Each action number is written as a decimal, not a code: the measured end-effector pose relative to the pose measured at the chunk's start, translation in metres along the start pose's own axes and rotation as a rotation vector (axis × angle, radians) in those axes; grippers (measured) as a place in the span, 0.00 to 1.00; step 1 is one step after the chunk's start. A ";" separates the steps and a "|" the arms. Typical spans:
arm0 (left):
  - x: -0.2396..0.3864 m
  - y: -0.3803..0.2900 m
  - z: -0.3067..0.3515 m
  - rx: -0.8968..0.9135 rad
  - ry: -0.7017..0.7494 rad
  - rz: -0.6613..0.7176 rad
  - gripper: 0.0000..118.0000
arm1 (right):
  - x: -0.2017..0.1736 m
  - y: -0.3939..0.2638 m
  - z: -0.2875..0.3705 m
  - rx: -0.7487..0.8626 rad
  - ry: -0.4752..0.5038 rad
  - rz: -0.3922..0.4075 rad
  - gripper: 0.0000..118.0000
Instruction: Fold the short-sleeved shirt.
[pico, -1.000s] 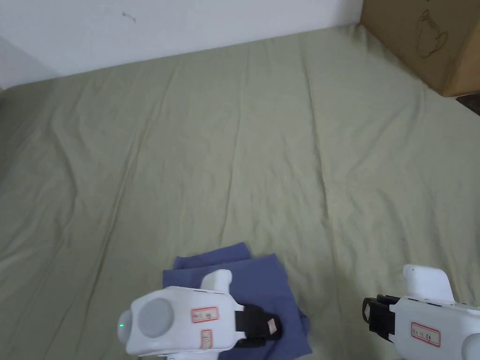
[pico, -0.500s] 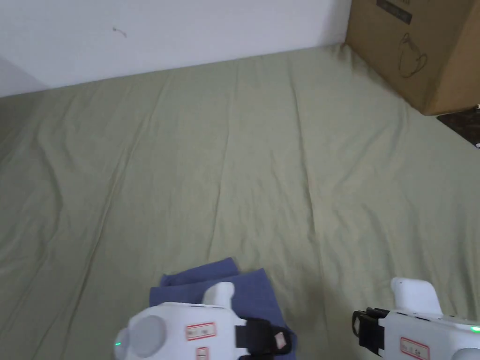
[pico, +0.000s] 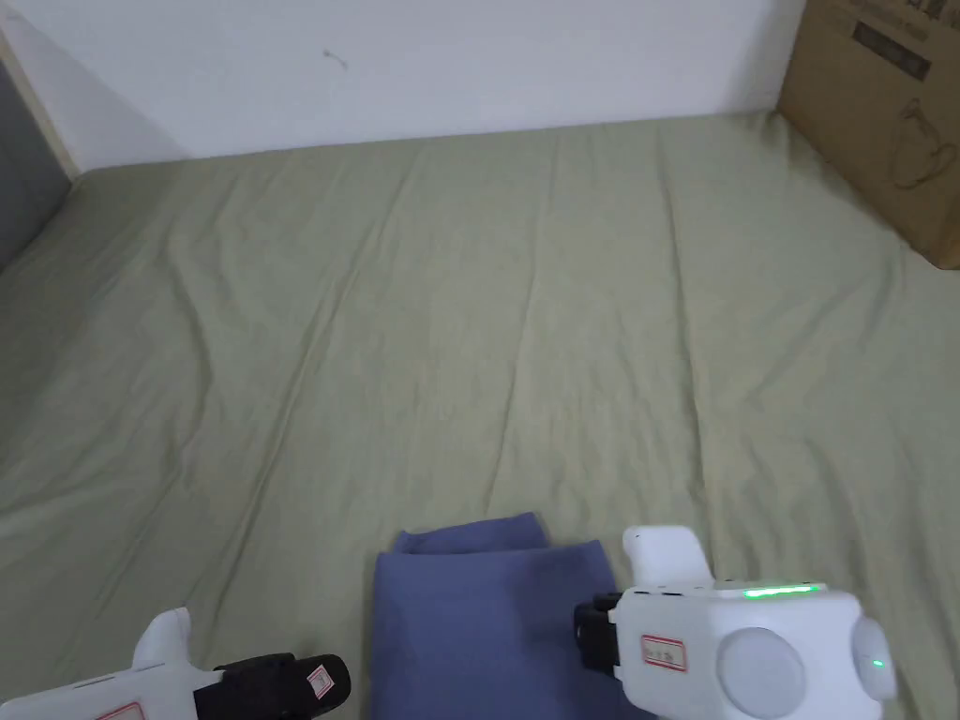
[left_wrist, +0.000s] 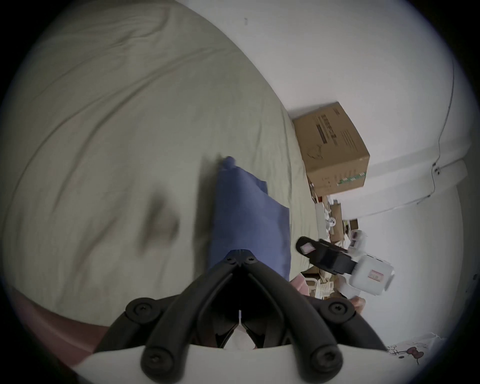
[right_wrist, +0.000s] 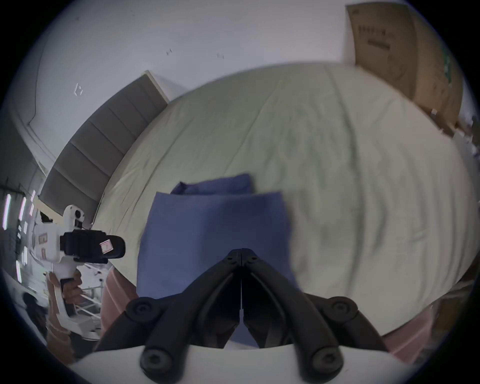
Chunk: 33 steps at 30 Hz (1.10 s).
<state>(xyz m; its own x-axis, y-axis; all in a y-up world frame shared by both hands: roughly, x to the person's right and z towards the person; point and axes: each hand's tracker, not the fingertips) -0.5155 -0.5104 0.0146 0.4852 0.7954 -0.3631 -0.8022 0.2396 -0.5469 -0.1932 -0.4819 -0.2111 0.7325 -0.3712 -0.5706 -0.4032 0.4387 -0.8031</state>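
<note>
Near bed edge, shirt (pico: 483, 628) folded, soft, light; pinch stacked edge layers. My left gripper (left_wrist: 240, 253) and right gripper (right_wrist: 241, 252) both closed, empty.

On my feed the shirt (pico: 478, 628) is a plain slate blue, no print on it, and the bed sheet (pico: 487, 309) under it is a pale sage green with no pattern. My left tool (pico: 328, 680) has a white body and black jaws with a small red-framed white sticker near the tip; my right tool (pico: 586, 637) is the same white and black, with a strip lit green on top. The wall (pico: 422, 66) is plain white, the cardboard box (pico: 891, 122) is brown with dark printing, and the headboard (right_wrist: 104, 137) is grey
</note>
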 end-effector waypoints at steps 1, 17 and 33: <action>-0.005 -0.001 0.002 0.001 -0.007 0.012 0.00 | 0.000 -0.002 -0.013 -0.026 -0.012 -0.004 0.00; -0.012 0.012 -0.092 -0.130 -0.206 0.163 0.77 | -0.005 0.003 -0.014 -0.022 -0.082 0.062 0.00; -0.041 0.082 -0.002 -0.116 0.049 -0.085 0.22 | -0.034 0.015 0.011 0.034 -0.091 0.080 0.00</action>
<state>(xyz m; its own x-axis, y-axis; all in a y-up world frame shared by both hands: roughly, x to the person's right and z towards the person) -0.5998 -0.5246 -0.0172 0.5688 0.7459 -0.3466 -0.7128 0.2368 -0.6602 -0.2178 -0.4535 -0.2015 0.7462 -0.2584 -0.6135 -0.4449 0.4920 -0.7483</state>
